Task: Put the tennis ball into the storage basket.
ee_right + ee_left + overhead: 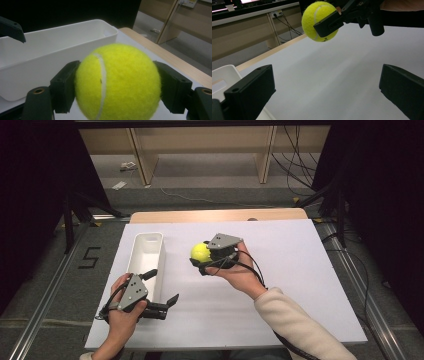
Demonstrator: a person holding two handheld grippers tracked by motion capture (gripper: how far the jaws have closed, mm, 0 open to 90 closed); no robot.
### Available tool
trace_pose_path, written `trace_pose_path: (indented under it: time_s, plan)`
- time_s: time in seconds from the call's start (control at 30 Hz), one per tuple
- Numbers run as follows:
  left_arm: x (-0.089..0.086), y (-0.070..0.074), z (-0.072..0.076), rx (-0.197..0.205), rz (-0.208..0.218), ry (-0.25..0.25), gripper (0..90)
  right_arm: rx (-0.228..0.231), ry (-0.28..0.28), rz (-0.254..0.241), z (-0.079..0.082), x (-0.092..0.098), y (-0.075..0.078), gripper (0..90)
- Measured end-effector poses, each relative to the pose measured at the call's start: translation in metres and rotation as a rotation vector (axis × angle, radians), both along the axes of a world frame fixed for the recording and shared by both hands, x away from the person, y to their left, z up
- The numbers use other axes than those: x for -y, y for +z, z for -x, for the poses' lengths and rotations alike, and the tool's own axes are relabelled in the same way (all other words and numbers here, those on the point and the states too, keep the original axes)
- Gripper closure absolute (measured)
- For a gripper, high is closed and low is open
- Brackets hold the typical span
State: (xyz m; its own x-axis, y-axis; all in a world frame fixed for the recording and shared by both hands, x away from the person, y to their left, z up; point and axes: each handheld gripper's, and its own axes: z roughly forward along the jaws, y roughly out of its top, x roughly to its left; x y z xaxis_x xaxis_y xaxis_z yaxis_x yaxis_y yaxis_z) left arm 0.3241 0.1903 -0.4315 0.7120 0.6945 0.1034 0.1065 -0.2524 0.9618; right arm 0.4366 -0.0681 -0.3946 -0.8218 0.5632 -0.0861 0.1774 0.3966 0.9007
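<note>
White plastic forms the long, narrow bin point(146, 257) that is lying on the left part of the table point(300, 285), its length running away from the person. What shows of its interior is holding nothing; in the right gripper view the near wall of the bin point(50, 57) is hiding the floor. The table is carrying a white sheet, with a wooden edge showing at the far side.

The right gripper point(202, 260) is grasping a yellow tennis ball point(200, 251) near the table's centre, to the right of the bin and apart from it. In the right gripper view the ball point(117, 82) is sitting squarely between the two black jaws, one jaw pressing each side, with the white seam facing the camera. In the left gripper view the ball point(318, 21) is hanging clear above the white surface, and the right gripper point(329, 23) is clamping it from the right.

The left gripper point(161, 287) is resting near the table's front edge, just beside the near end of the bin. Its jaws are standing wide apart and are gripping nothing.
</note>
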Motion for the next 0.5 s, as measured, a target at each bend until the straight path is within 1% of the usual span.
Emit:
trace_pose_path:
  time_s: [0.2,0.23,0.3,0.37,0.4,0.5]
  plan:
    - [0.000,0.000,0.000,-0.002,0.003,0.001,0.0,0.003,0.012,-0.002,-0.002,-0.008,0.004,26.3]
    - [0.002,-0.001,0.002,-0.033,0.023,-0.012,0.0,0.001,0.012,-0.003,-0.003,-0.009,0.004,26.3]
    - [0.001,-0.001,0.001,-0.022,0.016,-0.005,0.0,-0.001,0.015,-0.003,-0.004,-0.012,0.004,26.4]
    - [0.001,0.000,0.001,-0.020,0.014,-0.002,0.0,-0.001,0.020,0.000,-0.004,-0.015,0.004,26.4]
    - [0.001,-0.001,0.001,-0.025,0.018,0.001,0.0,-0.004,0.021,-0.001,-0.004,-0.016,0.004,26.4]
    - [0.000,0.000,0.000,-0.010,0.008,0.001,0.0,-0.006,0.024,-0.001,-0.006,-0.020,0.005,26.3]
